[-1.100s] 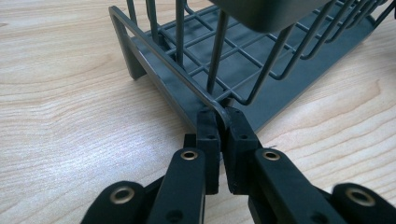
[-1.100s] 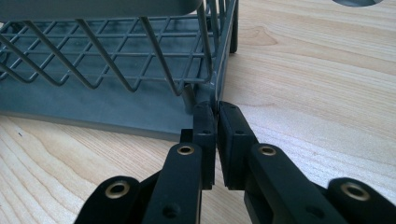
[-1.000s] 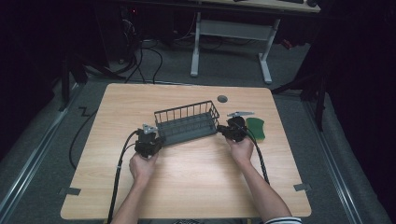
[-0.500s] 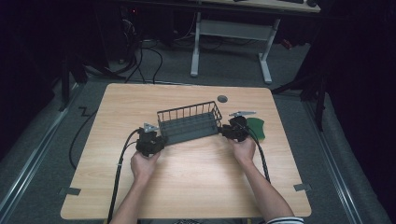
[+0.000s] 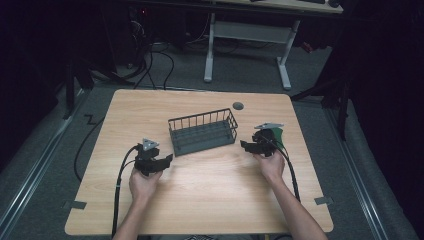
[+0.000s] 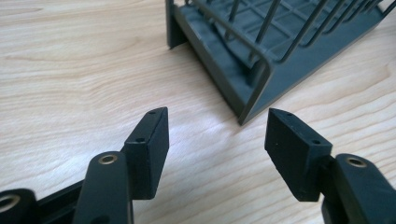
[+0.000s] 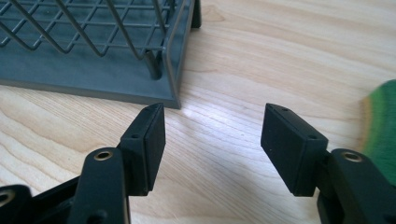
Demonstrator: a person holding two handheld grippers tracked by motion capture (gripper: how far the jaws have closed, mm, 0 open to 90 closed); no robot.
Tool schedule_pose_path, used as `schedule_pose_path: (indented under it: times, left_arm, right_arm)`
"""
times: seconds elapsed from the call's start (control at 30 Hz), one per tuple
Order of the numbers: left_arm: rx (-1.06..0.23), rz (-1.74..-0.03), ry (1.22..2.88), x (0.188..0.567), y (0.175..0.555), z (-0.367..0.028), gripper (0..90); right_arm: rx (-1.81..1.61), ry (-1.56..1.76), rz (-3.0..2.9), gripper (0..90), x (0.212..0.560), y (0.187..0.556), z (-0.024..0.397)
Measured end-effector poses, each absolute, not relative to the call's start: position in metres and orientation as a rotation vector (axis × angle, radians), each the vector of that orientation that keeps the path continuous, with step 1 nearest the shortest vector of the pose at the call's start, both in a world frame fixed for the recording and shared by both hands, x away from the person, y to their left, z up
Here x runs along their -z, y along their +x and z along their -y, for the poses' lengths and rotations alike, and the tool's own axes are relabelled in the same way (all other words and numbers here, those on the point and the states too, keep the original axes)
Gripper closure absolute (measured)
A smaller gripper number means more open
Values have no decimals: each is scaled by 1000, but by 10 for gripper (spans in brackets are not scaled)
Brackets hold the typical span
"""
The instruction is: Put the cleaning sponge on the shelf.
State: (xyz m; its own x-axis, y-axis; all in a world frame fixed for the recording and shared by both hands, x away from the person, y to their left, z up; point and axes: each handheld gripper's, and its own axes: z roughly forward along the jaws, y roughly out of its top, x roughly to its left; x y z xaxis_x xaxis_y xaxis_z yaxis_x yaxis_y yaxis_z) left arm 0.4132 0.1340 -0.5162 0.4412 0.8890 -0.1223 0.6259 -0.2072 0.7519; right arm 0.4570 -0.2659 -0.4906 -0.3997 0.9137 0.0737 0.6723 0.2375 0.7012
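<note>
Both jaw pairs have just been opening, nothing between them: left gripper [image 6: 217, 130] and right gripper [image 7: 212, 126] sitting off the wire basket [image 5: 202, 132]; green item [image 7: 384, 121] partly cut off, unidentifiable.

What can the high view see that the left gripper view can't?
High view: the person's two hands, the left gripper and right gripper, the whole table, a green thing beside the right gripper, and the floor behind. Left gripper view: a close look at its own open, empty pads and the basket's near corner. Both: the grey wire basket standing on the wooden table.
</note>
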Motion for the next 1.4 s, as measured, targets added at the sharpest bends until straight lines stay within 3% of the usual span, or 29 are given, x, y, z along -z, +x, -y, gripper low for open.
schedule_pose_path:
  times: [0.57, 0.9, 1.4]
  left_arm:
    - [-511, -1357, 1944, 531, 396, -166, 389]
    - [-568, -1348, 1939, 536, 386, -172, 358]
    - [-589, -1349, 1957, 536, 386, -169, 330]
  right_arm:
    - [-918, 1547, -1997, 325, 462, 445, 308]
    - [-924, 1563, -1995, 352, 461, 445, 325]
    - [-797, 1796, -1909, 297, 473, 476, 360]
